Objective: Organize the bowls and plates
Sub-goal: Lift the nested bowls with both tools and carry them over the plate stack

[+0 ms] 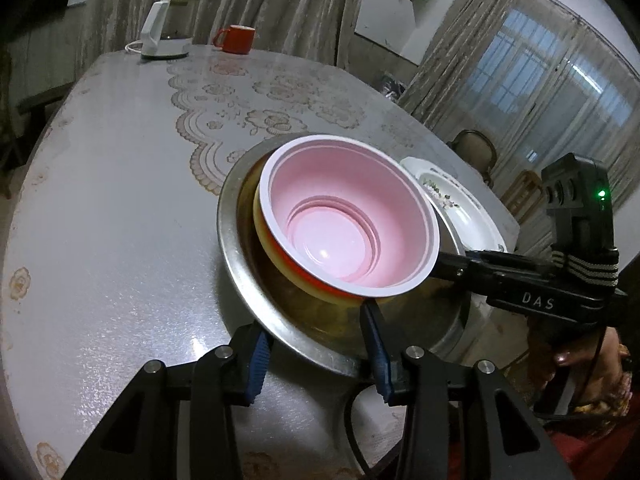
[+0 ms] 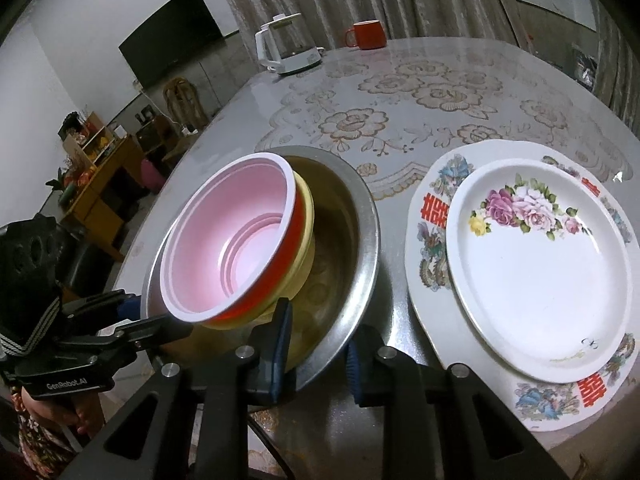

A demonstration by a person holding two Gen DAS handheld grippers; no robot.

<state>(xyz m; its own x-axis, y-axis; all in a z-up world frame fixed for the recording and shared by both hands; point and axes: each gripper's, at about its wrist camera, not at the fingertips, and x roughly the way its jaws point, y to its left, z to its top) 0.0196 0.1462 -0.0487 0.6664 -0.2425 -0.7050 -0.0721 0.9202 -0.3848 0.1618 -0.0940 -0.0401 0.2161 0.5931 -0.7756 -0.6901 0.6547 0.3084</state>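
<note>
Two grippers angled steeply down from opposite sides onto one metal basin (image 1: 240, 256) near the table's (image 1: 120, 184) front edge. Left gripper (image 1: 316, 344) reaching in from the near rim, tilted down, jaws standing apart on either side of the basin's rim: one blue-padded finger outside the wall, the other inside, its tip just under the stacked bowls. From this view, cannot tell whether the pads press on the metal. Right gripper (image 2: 316, 344) set likewise across the basin's rim, one finger inside against the inner wall, the other outside, jaws narrowed about the rim; firm pressing on it not plain here either. Seen from the left wrist, the right gripper's black fingers lying nearly level, tips at the basin's far right rim beside the pink bowl (image 1: 348, 224), a hand (image 1: 580, 356) curled round the handle below. Pink bowl nested in a red bowl (image 2: 276, 276), that in a yellow bowl (image 2: 304, 240), the whole stack leaning tilted inside the basin. To the right, a small floral plate (image 2: 536, 272) stacked on a larger patterned plate (image 2: 432, 216), just beside the basin. Far across the table, a white kettle (image 2: 286, 46) and a red mug (image 2: 368, 35), well apart from the work.
</note>
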